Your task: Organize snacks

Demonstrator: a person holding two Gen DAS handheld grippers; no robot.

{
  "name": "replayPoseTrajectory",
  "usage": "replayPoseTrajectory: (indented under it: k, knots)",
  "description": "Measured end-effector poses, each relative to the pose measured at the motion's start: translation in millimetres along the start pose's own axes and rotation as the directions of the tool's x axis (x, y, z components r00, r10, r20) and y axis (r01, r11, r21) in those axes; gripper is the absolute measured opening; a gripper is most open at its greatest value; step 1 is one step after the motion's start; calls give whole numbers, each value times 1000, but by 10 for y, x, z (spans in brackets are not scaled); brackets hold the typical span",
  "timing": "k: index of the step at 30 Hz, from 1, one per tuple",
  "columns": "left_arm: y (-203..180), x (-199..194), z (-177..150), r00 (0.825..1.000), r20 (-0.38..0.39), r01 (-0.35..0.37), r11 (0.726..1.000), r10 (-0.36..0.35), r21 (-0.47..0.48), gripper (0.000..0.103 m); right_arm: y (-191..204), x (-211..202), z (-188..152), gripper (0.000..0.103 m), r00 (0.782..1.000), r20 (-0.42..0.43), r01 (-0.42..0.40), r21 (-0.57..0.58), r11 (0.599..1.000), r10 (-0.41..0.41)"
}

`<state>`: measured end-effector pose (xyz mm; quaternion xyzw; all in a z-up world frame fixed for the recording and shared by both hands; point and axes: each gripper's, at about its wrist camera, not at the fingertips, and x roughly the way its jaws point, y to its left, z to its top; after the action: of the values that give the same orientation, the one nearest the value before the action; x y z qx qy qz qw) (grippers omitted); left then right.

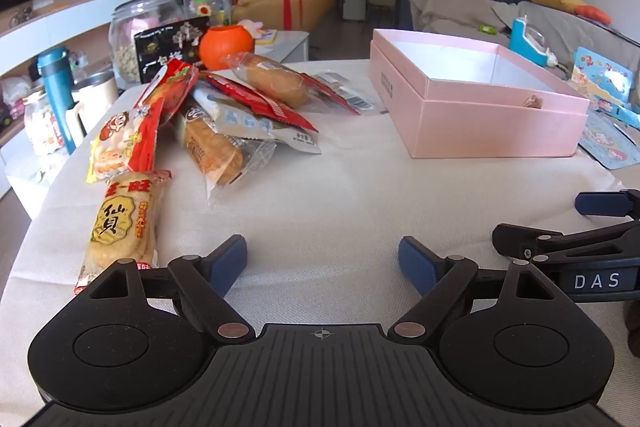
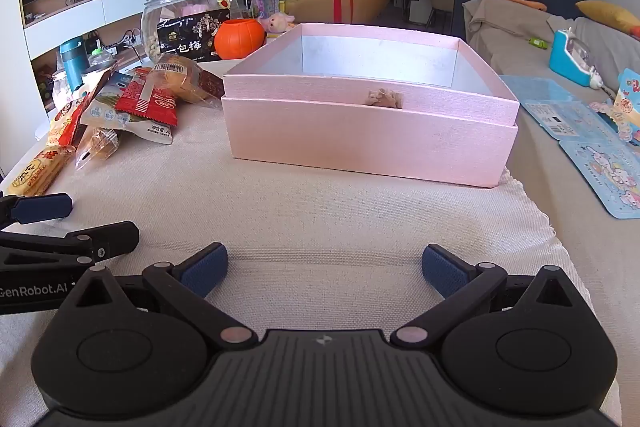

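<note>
A pile of wrapped snacks [image 1: 224, 115] lies on the cloth-covered table at the left; it also shows in the right wrist view [image 2: 132, 103]. A yellow rice cracker pack [image 1: 120, 227] lies nearest my left gripper, just left of its left finger. An open pink box [image 1: 480, 107] stands at the right, seemingly empty; in the right wrist view the box [image 2: 368, 135] is straight ahead. My left gripper [image 1: 322, 263] is open and empty, low over the cloth. My right gripper [image 2: 324, 269] is open and empty, in front of the box.
A glass jar [image 1: 140, 31], black snack bag [image 1: 172, 47] and orange pumpkin pot [image 1: 226, 45] stand behind the pile. A blue bottle [image 1: 56, 87] and mug stand off the table's left. Blue sticker cards [image 2: 592, 147] lie right of the box. A sofa is beyond.
</note>
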<state>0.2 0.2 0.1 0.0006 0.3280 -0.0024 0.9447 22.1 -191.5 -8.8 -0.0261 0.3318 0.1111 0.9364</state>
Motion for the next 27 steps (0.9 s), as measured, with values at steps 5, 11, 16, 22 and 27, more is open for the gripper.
replayPoseTrajectory:
  k: [5, 11, 16, 22, 27]
  knots:
    - [0, 0, 0, 1000, 1, 0, 1000, 0, 0, 88, 1, 7, 6, 103, 1000, -7, 2, -2, 1000, -2]
    - [11, 1, 0, 1000, 2, 4, 1000, -4, -4, 88, 1, 3, 3, 103, 1000, -7, 2, -2, 1000, -2]
    - [-14, -3, 0, 1000, 1, -6, 1000, 6, 6, 88, 0, 1, 3, 103, 1000, -6, 1, -2, 1000, -1]
    - [-40, 2, 18, 1000, 1, -4, 1000, 4, 5, 88, 1, 1, 4, 103, 1000, -6, 1, -2, 1000, -1]
    - [-37, 2, 18, 1000, 2, -3, 1000, 3, 4, 88, 3, 0, 3, 103, 1000, -6, 1, -2, 1000, -1]
